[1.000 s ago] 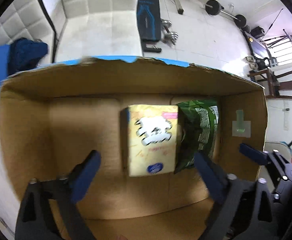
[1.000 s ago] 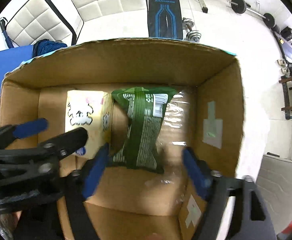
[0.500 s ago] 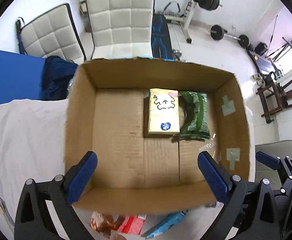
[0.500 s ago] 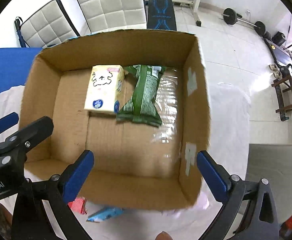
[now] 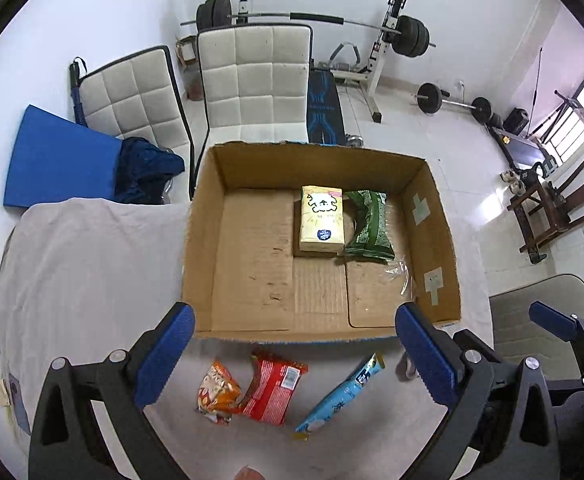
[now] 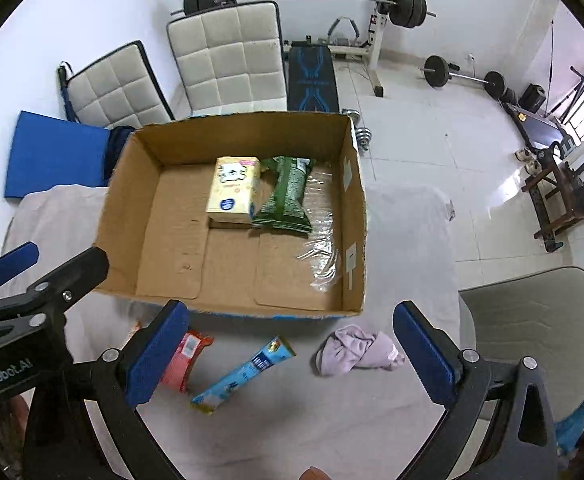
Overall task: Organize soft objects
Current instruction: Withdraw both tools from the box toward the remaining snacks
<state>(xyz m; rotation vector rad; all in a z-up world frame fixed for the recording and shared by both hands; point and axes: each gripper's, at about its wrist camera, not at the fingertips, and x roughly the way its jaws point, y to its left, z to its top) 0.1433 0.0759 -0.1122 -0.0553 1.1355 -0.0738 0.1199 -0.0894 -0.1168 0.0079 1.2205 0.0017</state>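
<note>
An open cardboard box (image 5: 199, 240) (image 6: 356, 216) sits on a table covered with a white cloth. Inside lie a yellow tissue pack (image 5: 321, 218) (image 6: 233, 195) and a green snack bag (image 5: 369, 225) (image 6: 285, 197), side by side at the back. In front of the box lie an orange packet (image 5: 216, 394), a red packet (image 5: 273, 390) (image 6: 181, 360), a light blue bar (image 5: 342, 394) (image 6: 243, 374) and a crumpled lilac cloth (image 6: 358, 350). My left gripper (image 5: 294, 356) and right gripper (image 6: 289, 356) are both open and empty, held above these loose items.
Clear plastic film (image 6: 322, 240) lies in the box's right side. The white cloth (image 5: 83, 280) extends to the left of the box. Two white padded chairs (image 5: 251, 80), a blue mat (image 5: 55, 160) and gym weights stand behind. A grey chair (image 6: 532, 312) is at the right.
Both grippers have pulled back up and out of the box, away from the tissue pack and the green bag. The loose items in front of the box have come into view.
</note>
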